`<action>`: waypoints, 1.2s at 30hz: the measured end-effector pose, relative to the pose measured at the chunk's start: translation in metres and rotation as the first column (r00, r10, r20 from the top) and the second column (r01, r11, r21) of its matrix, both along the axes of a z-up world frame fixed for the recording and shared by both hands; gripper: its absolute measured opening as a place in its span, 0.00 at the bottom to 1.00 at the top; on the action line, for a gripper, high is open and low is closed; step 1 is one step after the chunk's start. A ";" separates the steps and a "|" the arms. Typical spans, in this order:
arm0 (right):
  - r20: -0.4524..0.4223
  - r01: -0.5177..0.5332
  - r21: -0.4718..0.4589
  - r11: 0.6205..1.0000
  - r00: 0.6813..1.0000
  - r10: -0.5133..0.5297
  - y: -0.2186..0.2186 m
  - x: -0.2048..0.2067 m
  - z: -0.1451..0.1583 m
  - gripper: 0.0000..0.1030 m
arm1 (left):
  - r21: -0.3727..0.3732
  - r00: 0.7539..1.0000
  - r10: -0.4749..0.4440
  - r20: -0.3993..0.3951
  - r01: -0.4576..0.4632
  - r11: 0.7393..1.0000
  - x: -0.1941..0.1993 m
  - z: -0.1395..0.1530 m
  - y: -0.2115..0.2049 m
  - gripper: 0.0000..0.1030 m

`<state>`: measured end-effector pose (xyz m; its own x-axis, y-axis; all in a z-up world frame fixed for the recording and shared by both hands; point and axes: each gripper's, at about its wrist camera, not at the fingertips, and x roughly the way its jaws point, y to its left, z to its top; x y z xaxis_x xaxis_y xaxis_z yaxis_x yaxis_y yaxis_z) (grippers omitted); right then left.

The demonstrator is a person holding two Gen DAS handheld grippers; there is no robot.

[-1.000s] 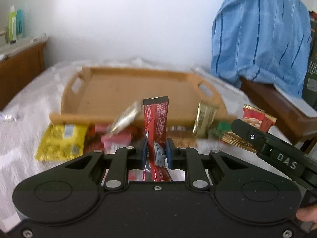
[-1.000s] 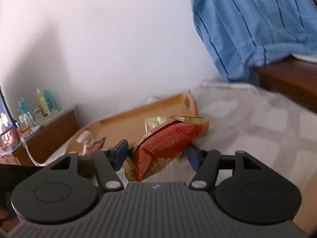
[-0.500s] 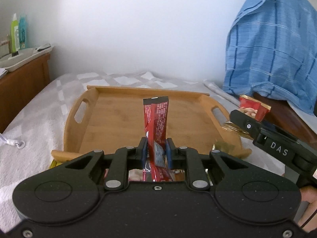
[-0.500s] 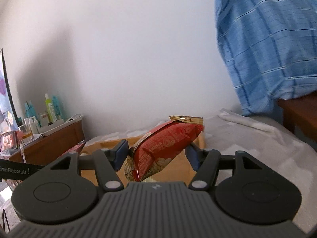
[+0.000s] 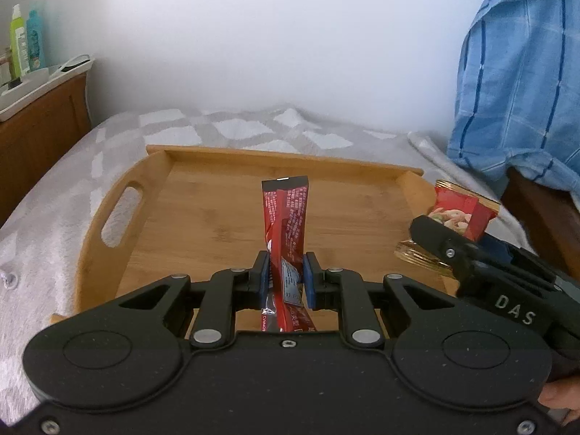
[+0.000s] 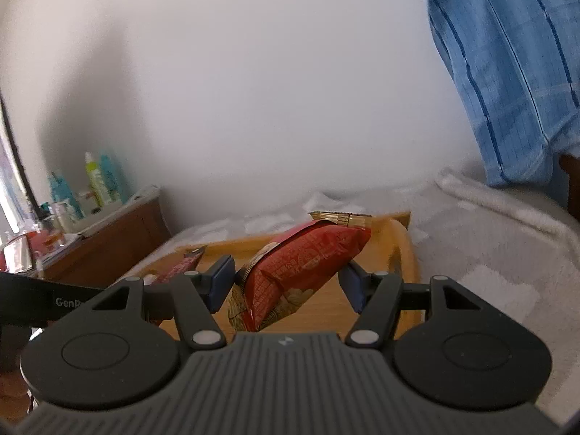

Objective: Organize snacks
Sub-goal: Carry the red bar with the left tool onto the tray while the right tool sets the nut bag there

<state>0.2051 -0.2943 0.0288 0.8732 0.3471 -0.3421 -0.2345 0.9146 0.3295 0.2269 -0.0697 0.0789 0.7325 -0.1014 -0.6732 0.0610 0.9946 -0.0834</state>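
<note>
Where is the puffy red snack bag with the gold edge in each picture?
Left wrist view: the puffy red snack bag with the gold edge sits far right, held by the right gripper.
Right wrist view: centre, between that gripper's blue pads.
Shared landmark: the wooden tray.

Black left gripper (image 5: 286,277) (blue pads, silver screws), ribbed grey right gripper (image 6: 286,286).

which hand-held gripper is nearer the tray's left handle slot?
Left. The left hand-held gripper, shut on the red snack bar, sits mid-tray, nearer the handle slot. The right hand-held gripper, holding the red snack bag, hovers by the tray's right end.
</note>
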 end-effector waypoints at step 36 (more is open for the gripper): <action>-0.167 -0.033 -0.087 0.996 0.986 0.018 0.014 0.029 -0.014 0.67 | 0.075 0.996 0.045 -0.080 -0.039 0.996 0.031 -0.037 -0.001 0.21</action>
<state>0.2346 -0.2804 0.0144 0.7927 0.3305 -0.5123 -0.2072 0.9363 0.2835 0.2584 -0.0704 0.0422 0.6773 -0.0199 -0.7354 0.0147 0.9998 -0.0135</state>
